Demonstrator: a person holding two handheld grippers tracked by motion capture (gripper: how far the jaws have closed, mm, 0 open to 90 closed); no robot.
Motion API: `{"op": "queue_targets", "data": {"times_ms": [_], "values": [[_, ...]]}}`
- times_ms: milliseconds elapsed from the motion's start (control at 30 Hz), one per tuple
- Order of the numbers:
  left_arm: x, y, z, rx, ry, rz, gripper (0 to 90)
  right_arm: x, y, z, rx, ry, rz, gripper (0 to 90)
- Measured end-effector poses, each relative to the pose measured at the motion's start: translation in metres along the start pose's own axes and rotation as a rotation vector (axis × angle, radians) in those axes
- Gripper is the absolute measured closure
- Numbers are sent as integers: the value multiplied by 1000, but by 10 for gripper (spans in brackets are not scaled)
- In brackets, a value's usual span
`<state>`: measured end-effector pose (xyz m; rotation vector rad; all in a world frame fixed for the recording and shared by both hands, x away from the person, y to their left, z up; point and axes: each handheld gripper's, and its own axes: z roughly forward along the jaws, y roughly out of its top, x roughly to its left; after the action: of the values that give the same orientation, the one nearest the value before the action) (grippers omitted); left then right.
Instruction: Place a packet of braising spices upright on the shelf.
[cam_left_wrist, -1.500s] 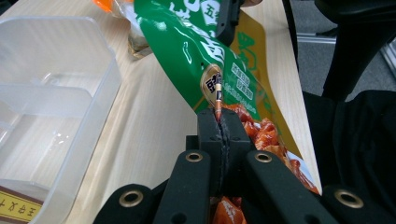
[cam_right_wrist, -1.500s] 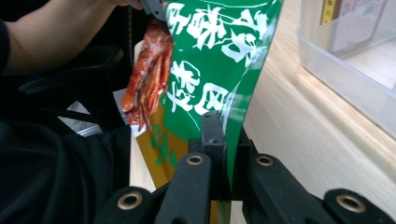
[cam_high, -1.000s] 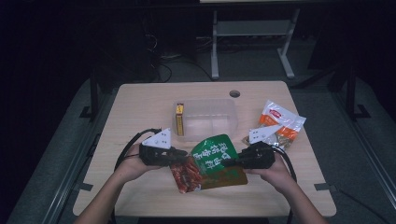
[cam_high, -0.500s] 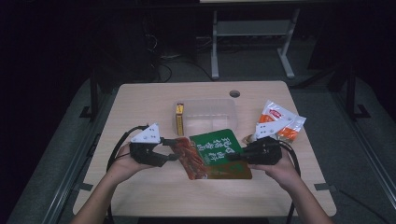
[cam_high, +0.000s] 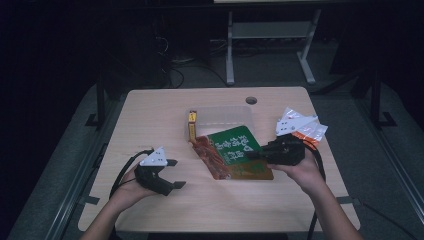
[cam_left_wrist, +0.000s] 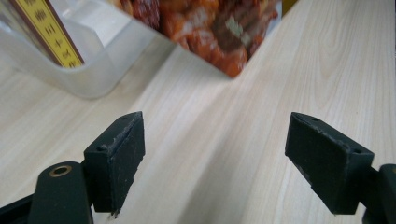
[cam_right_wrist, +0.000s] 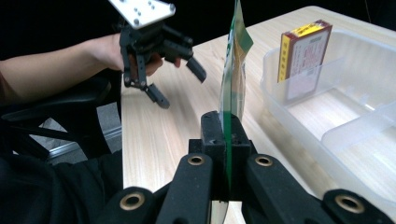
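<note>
Clearly, white characters mark green pouch (cam_high: 234, 145).

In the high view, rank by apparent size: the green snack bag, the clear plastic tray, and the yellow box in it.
1. green snack bag, though it is held nearer the camera.
2. clear plastic tray, partly covered, so the top two are unsure.
3. yellow box, clearly smallest.

The snack pouch (cam_high: 234, 152) is showing a dark green panel with white characters beside a red-brown food print, and its lower edge is looking golden brown. A yellow and dark red box (cam_high: 192, 125) is standing in the clear tray (cam_high: 220, 113). At the right, the white and orange packets (cam_high: 300, 127) are lying on the pale wood table (cam_high: 150, 115).
</note>
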<state>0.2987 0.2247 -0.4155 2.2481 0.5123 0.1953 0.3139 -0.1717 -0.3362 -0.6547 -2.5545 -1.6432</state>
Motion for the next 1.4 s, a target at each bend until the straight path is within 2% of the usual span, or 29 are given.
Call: {"op": "queue_targets", "data": {"times_ms": [67,133,233,367,433,500,733,967,1400], "values": [[-1,-4,2,6,-6,0,196,-1,4,-2,-8,-6,-7,900],[-2,-6,7,35,-8,15,197,-2,8,-5,-12,-13,-5,900],[-4,-7,13,53,-12,31,197,-2,14,-9,-20,-27,-14,900],[-5,-6,14,51,-14,46,197,-2,24,-16,-33,-51,-22,900],[-5,-6,13,54,-16,29,196,-4,28,-21,-42,-69,-24,900],[-4,-7,13,50,-13,27,196,-8,35,-25,-55,-97,-25,900],[-3,-7,13,53,-24,24,197,-22,47,-31,-82,-142,-8,900],[-3,-8,14,62,-33,24,197,-35,62,-29,-78,-184,10,900],[-3,-7,14,65,-37,32,196,-53,85,-9,-47,-234,23,900]]}}
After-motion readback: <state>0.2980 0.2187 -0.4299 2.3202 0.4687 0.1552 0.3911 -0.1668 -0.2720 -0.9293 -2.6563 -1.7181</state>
